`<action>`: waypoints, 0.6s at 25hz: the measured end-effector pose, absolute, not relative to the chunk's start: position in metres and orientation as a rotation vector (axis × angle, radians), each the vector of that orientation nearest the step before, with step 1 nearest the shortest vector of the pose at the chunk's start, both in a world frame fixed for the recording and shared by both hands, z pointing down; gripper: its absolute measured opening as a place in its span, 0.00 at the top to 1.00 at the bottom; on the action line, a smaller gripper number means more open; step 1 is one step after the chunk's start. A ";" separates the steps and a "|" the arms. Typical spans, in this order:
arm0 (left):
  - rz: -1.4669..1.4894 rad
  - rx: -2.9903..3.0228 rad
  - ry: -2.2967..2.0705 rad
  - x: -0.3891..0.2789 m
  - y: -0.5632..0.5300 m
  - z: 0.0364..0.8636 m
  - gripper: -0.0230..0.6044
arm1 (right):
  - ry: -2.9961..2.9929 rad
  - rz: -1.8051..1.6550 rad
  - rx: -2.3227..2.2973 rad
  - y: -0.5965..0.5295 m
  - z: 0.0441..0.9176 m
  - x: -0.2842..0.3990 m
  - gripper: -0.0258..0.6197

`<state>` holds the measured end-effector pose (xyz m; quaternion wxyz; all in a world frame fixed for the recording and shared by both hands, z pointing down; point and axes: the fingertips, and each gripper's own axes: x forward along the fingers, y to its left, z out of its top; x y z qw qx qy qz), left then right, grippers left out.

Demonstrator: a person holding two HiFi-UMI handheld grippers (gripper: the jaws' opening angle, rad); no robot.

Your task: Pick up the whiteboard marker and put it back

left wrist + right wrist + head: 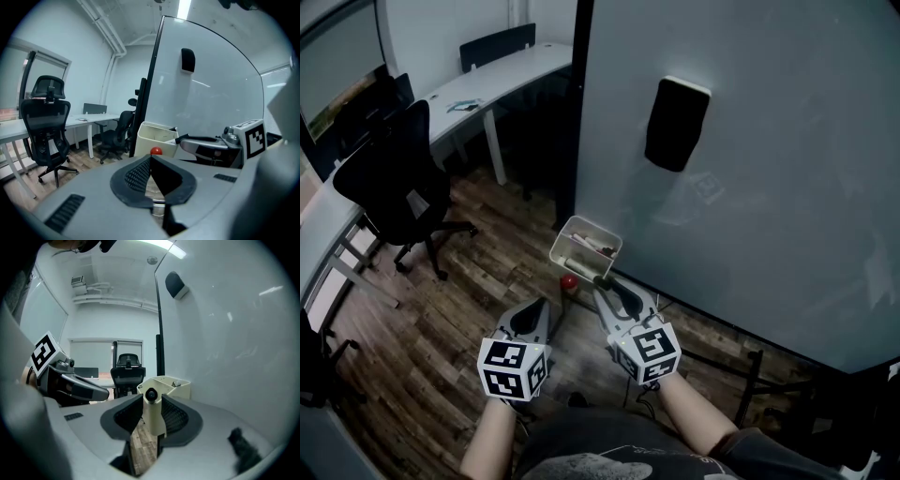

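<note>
Wood-plank floor point(459, 309) runs under a standing whiteboard point(750, 187), with a dark eraser point(677, 122) stuck high on the board and an office chair point(398, 187) well apart on the left. A cream bin point(586, 246) sits at the board's lower edge.

Status:
- Right tongs point(151, 399): clenched on the whiteboard marker point(153, 420). The pale barrel stands between the jaws with its dark end pointing forward at the bin.
- Left tongs point(151, 160): jaws together with nothing between them, held beside the right tongs and short of the bin.
- A small red round item point(569, 281) lies just below the bin; what it is cannot be told.

Step in hand, as judged: carrying the marker to the bin. It is not yet inside.

Risks:
- The grip falls on a short length of barrel. A knock against the bin rim could pivot the marker and let it slip.
- Releasing before the tip clears the rim would drop the marker to the floor.
- Pushing hard on the bin could shift it, since its mounting is not visible.
</note>
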<state>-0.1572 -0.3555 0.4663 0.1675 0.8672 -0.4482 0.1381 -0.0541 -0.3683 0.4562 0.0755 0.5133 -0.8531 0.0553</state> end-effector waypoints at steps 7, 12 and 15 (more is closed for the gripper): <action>0.399 2.463 -1.285 -0.163 -0.356 0.467 0.94 | -2.533 0.098 1.587 -0.374 0.454 -0.055 0.79; 0.407 2.462 -1.280 -0.165 -0.357 0.468 0.94 | -2.541 0.101 1.602 -0.376 0.452 -0.053 0.83; 0.416 2.466 -1.275 -0.166 -0.358 0.471 0.94 | -2.561 0.083 1.587 -0.375 0.448 -0.054 0.83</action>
